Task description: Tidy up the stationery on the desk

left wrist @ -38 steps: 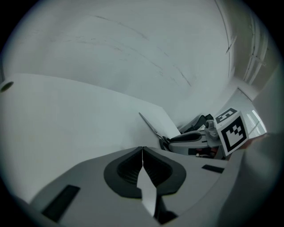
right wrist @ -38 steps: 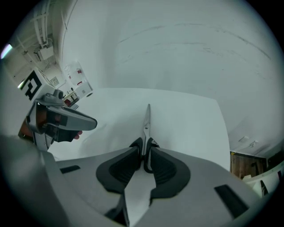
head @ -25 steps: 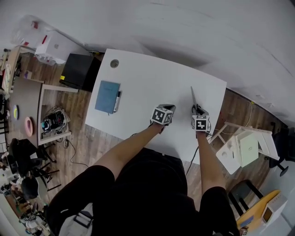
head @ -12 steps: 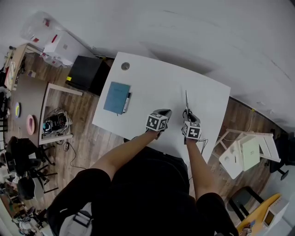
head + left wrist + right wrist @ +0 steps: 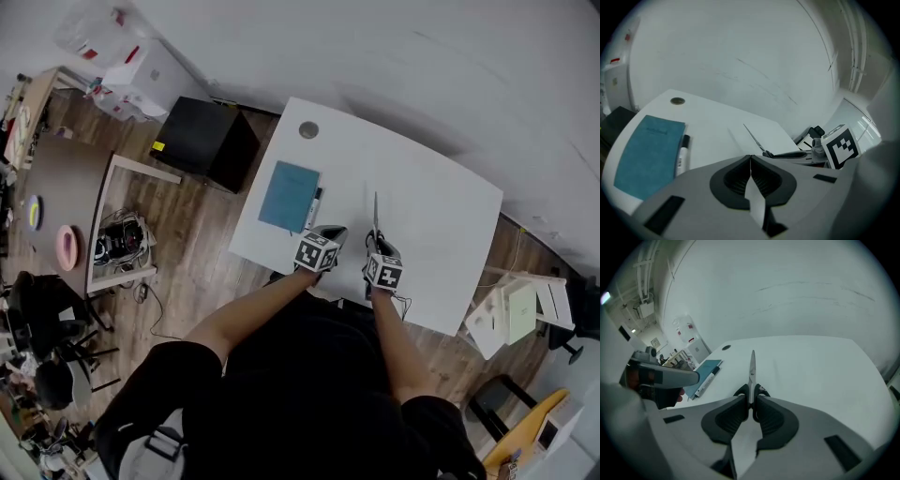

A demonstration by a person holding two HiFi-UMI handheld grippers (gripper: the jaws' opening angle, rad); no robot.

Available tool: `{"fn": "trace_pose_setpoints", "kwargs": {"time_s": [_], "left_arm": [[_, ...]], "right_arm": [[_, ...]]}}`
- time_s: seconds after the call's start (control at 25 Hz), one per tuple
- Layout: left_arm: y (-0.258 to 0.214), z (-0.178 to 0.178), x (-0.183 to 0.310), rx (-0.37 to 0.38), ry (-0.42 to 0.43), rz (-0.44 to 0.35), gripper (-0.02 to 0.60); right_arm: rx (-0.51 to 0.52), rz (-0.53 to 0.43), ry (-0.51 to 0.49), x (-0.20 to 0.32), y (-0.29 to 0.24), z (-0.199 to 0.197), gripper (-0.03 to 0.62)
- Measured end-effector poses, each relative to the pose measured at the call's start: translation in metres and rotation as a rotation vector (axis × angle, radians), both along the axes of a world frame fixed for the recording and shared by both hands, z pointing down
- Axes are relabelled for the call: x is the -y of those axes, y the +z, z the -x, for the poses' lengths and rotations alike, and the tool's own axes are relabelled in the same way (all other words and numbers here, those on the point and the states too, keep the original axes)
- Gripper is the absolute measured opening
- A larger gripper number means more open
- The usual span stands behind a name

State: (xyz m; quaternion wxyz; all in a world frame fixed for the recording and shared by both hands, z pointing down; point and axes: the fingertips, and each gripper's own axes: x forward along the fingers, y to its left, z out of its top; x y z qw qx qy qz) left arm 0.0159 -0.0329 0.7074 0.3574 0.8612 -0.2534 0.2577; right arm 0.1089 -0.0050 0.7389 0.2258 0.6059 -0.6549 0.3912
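A blue notebook (image 5: 289, 195) lies at the left end of the white desk (image 5: 441, 202), with a black-and-white marker (image 5: 314, 207) along its right edge. My right gripper (image 5: 379, 255) is shut on the black handles of a pair of scissors (image 5: 752, 367), whose closed blades point away over the desk. The scissors (image 5: 375, 214) sit just right of the marker. My left gripper (image 5: 326, 240) is shut and holds nothing, near the front edge beside the marker (image 5: 682, 153) and notebook (image 5: 647, 154). In the right gripper view the notebook (image 5: 704, 369) lies to the left.
A round cable hole (image 5: 308, 130) sits in the desk's far left corner. A black cabinet (image 5: 202, 141) stands left of the desk and a white stool (image 5: 511, 309) to its right. A wall runs behind the desk.
Both grippers have moved left along the desk toward the notebook and marker, the right one carrying the scissors. The head view has shifted with them.
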Motion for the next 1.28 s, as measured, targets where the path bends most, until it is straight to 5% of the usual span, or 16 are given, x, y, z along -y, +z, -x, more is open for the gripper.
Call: {"fn": "trace_pose_setpoints", "kwargs": {"time_s": [0.32, 0.52, 1.28], "left_arm": [[0.008, 0.123, 0.026, -0.006, 0.064, 0.020, 0.014], [0.023, 0.169, 0.032, 0.024, 0.050, 0.074, 0.014], [0.032, 0.177, 0.037, 0.011, 0.049, 0.097, 0.014]], "right_arm": [[0.014, 0.043, 0.141, 0.021, 0.016, 0.116, 0.089], [-0.034, 0.073, 0.176, 0.030, 0.024, 0.143, 0.089], [-0.036, 0.112, 0.292, 0.040, 0.045, 0.146, 0.091]]}}
